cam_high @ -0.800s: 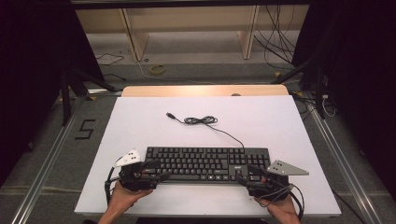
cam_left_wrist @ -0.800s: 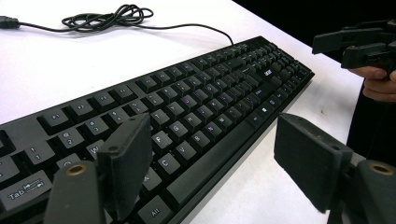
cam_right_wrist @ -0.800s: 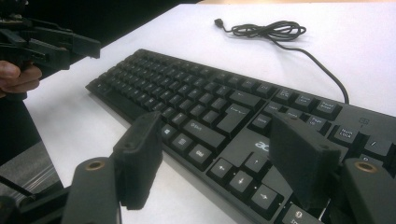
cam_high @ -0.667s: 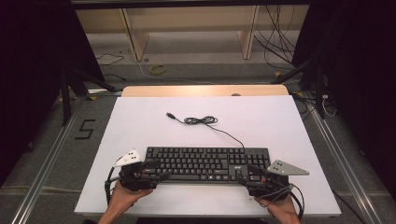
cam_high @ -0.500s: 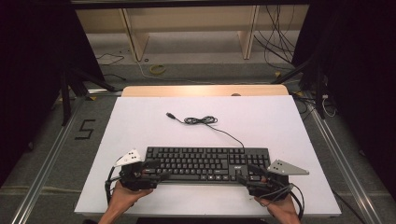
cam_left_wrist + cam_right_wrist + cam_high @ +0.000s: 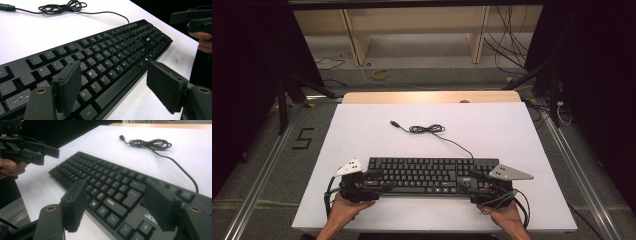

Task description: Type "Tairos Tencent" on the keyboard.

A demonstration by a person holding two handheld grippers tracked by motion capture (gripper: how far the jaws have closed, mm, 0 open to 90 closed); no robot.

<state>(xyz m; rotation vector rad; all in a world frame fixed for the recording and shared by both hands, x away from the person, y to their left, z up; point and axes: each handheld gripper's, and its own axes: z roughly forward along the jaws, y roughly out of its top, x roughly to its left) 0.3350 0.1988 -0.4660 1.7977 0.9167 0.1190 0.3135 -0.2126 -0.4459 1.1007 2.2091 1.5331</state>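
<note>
A black keyboard (image 6: 429,175) lies near the front of the white table (image 6: 512,130), and its cable (image 6: 427,129) is coiled behind it and ends in a USB plug (image 6: 395,123). My left gripper (image 6: 382,181) is at the keyboard's left end and stands open. In the left gripper view, that gripper (image 6: 115,82) has one jaw over the keyboard (image 6: 107,57) and the other over the table in front. My right gripper (image 6: 469,181) is at the right end, also open. In the right gripper view, that gripper (image 6: 117,205) straddles the front edge of the keyboard (image 6: 110,185). No pad presses on anything.
A wooden strip (image 6: 432,96) runs along the table's far edge, with a shelf frame (image 6: 412,30) and loose floor cables (image 6: 507,40) beyond. Metal rails flank the table. A floor marking "5" (image 6: 303,138) lies to the left. White tabletop stretches behind the cable.
</note>
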